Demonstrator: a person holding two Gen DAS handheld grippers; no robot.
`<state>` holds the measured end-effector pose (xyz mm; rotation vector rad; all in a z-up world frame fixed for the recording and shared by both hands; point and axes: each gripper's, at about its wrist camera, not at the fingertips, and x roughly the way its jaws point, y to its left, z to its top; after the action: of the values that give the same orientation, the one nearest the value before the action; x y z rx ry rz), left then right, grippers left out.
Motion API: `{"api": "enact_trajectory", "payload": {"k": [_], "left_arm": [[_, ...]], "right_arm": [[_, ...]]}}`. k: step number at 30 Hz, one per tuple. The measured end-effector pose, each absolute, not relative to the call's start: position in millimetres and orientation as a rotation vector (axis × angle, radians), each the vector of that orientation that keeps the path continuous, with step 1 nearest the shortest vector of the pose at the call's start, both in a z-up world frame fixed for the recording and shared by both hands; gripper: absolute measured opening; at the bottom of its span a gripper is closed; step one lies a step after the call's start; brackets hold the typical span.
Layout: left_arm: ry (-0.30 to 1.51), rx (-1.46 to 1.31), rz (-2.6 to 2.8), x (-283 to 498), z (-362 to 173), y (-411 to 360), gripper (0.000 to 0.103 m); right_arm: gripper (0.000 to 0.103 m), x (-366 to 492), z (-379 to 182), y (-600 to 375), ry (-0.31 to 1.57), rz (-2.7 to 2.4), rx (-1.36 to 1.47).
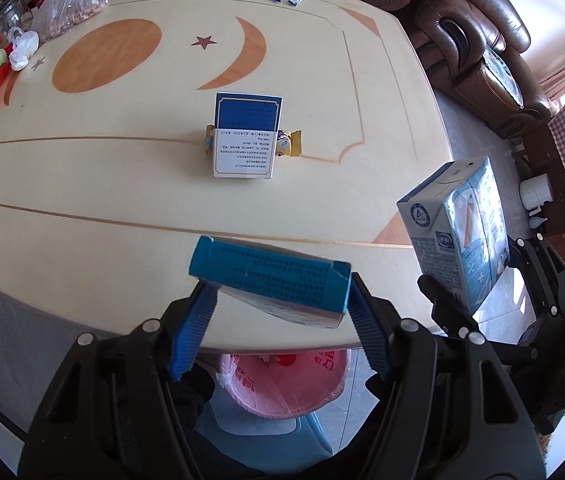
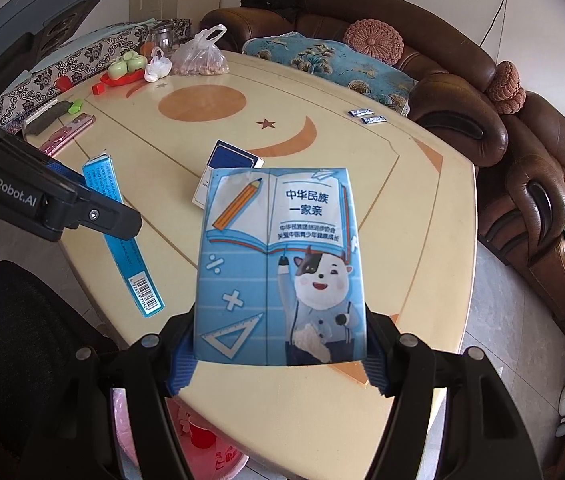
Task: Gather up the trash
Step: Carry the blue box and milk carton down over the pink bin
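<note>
Flat teal cardboard box [image 1: 270, 276] clamped in left tongs [image 1: 278, 300], held above near edge of cream desk [image 1: 122, 184]. Pale blue milk carton with cartoon cow [image 2: 278, 268] gripped upright in right tongs [image 2: 278, 344]. Pink-lined waste bin [image 1: 282, 380] directly below left tongs (partly under desk edge). Judgement: carry both clear of desk rim before release, drop one at a time. Blue-and-white box [image 1: 247, 136] and yellow wrapper [image 1: 290, 143] not yet collected.

Home living room, brown leather sofa [image 2: 482, 92], patterned table [image 1: 162, 200]
</note>
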<state>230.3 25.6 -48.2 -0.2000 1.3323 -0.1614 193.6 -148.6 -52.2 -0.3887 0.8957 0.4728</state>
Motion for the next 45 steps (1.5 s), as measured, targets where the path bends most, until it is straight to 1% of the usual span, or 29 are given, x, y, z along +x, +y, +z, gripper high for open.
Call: {"api": "enact_trajectory", "payload": {"k": [10, 18, 27, 45], "left_arm": [[1.290, -0.133, -0.209, 185, -33, 15, 0.065], [1.299, -0.101, -0.263, 152, -42, 2, 0.065], [1.314, -0.065, -0.290, 125, -71, -3, 0.065], [1.401, 0.027, -0.304, 86, -158, -17, 0.065]], "right_arm": [[0.065, 144, -32, -158, 0.873, 0.446, -0.374], [0.065, 101, -33, -162, 0.880, 0.439, -0.362], [0.065, 69, -68, -169, 0.945, 0.420, -0.337], [0.065, 34, -151, -176, 1.095, 0.399, -0.269]]}}
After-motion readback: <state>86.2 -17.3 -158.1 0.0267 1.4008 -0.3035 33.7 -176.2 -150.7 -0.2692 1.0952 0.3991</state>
